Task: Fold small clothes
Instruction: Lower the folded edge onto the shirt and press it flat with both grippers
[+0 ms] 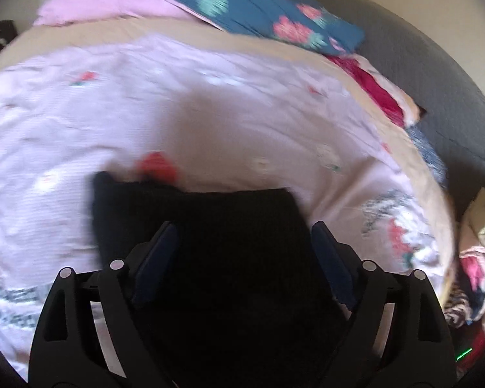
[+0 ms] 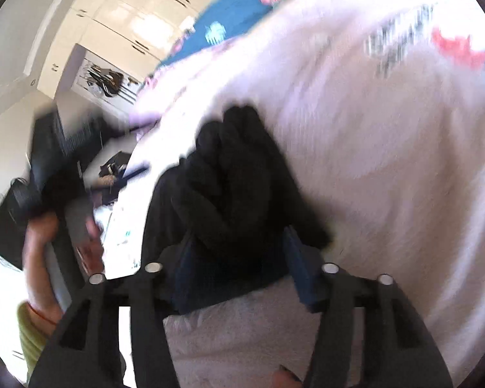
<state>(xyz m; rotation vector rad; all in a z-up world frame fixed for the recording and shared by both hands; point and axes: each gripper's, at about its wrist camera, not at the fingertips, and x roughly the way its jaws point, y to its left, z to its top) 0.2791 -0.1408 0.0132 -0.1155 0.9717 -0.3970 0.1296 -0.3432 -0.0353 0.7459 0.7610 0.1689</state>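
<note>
A black garment [image 1: 194, 207] lies on the pale pink flowered bedsheet [image 1: 210, 97], flat in the left wrist view. My left gripper [image 1: 242, 232] hovers over it with its blue-padded fingers [image 1: 158, 252] wide apart, open, and nothing pinched. In the right wrist view the same black garment [image 2: 236, 168] is bunched into folds on the sheet [image 2: 371, 161]. My right gripper [image 2: 239, 249] is open, its fingers [image 2: 302, 268] standing on either side of the garment's near edge. A hand [image 2: 42, 242] holding the blurred left gripper [image 2: 48, 148] shows at the left.
A pink pillow [image 1: 106, 3] and a blue flowered pillow [image 1: 242, 3] lie at the head of the bed. Red fabric [image 1: 381, 90] lies by the grey padded surface [image 1: 420, 64]. A pile of mixed clothes [image 1: 478, 258] sits off the bed's right edge. White wardrobe doors [image 2: 129, 16] stand behind.
</note>
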